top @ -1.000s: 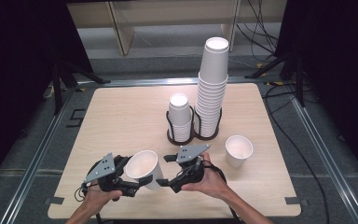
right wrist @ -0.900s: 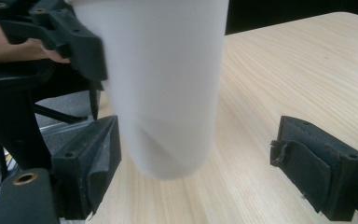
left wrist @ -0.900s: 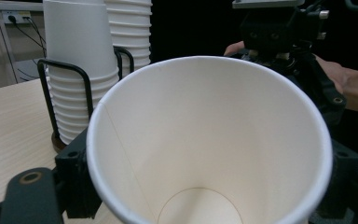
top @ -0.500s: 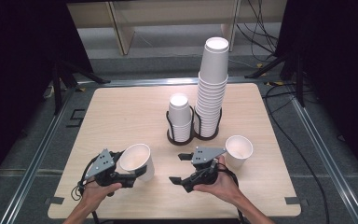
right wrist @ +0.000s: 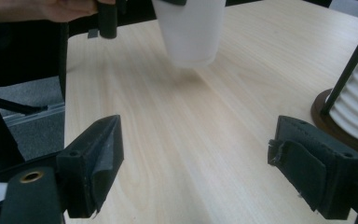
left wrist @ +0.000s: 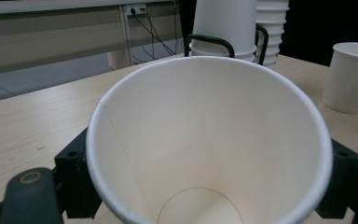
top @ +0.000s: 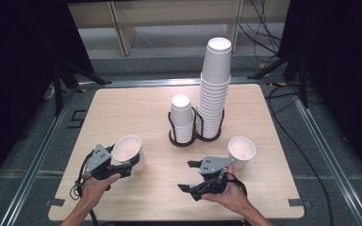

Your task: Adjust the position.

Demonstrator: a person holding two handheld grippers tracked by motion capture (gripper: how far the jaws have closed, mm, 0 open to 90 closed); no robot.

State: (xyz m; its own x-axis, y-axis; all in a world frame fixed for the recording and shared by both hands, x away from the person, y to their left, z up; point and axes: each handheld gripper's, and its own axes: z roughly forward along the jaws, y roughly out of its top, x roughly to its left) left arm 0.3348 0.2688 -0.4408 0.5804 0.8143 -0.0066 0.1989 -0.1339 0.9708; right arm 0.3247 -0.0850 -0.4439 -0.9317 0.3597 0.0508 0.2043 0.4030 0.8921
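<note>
A white paper cup (top: 127, 151) is gripped near the table's front left, its mouth tilted up toward the camera, with my left gripper (top: 122, 165) shut on it. In the left gripper view this cup (left wrist: 209, 140) sits between the two jaws. My right gripper (top: 185, 175) is open and empty over bare table at the front centre; its jaws stand wide apart in the right gripper view (right wrist: 200, 168), where the held cup (right wrist: 191, 30) shows ahead. A second white cup (top: 242, 150) stands upright just right of the right gripper.
A black wire cup holder (top: 194, 137) stands mid-table with a short cup stack (top: 181, 117) and a tall stack (top: 214, 89). The wooden table (top: 132, 108) is bare to the left and behind. The holder's base (right wrist: 324, 114) lies close to the right jaw.
The two grippers have drawn apart: the left one carried the cup leftward, and the right one moved right and toward the front edge, away from the cup.
</note>
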